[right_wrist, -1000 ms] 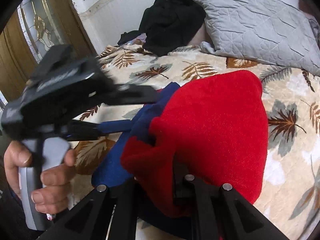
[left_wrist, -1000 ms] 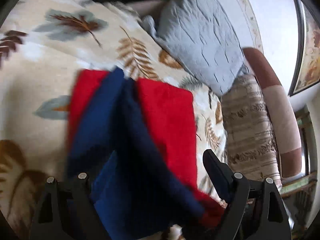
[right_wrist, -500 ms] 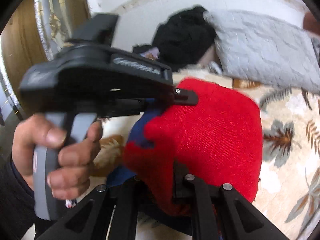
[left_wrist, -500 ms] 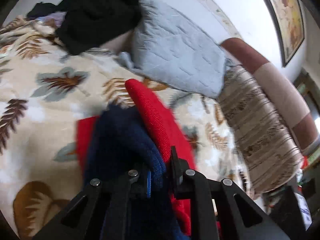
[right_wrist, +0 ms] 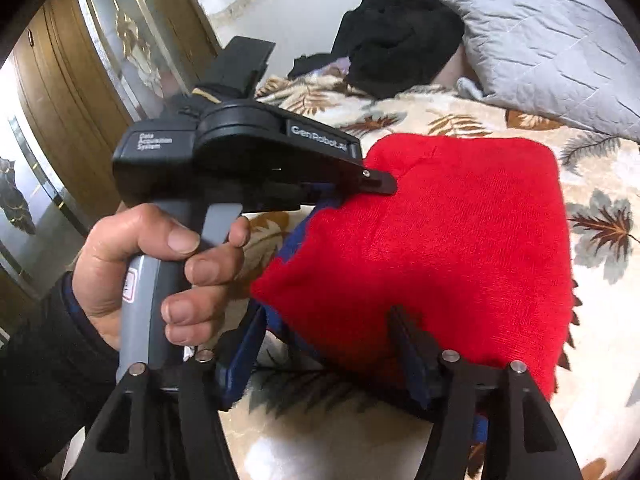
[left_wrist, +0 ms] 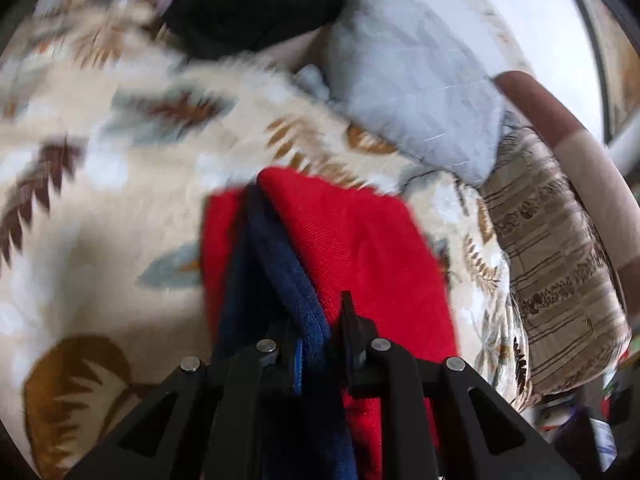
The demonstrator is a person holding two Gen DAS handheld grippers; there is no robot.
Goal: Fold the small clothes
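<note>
A red and navy knit garment [right_wrist: 452, 240] lies folded on the leaf-print blanket [right_wrist: 600, 360], red side up. In the left wrist view my left gripper [left_wrist: 320, 324] is shut on the garment's [left_wrist: 360, 248] navy edge. In the right wrist view the left gripper [right_wrist: 376, 182] pinches the garment's near left corner. My right gripper [right_wrist: 328, 344] is open; its jaws stand wide apart at the garment's near edge, with the red cloth over the right finger [right_wrist: 408, 344].
A grey quilted pillow [right_wrist: 552, 48] and a black clothes pile [right_wrist: 400, 32] lie at the head of the bed. A striped cushion [left_wrist: 552, 264] and a brown headboard [left_wrist: 580, 152] are at the right. A wooden door [right_wrist: 52, 120] stands at the left.
My left gripper closed on the navy edge and carried it over the garment. My right gripper let go of the red cloth and opened wide. The garment now lies flatter.
</note>
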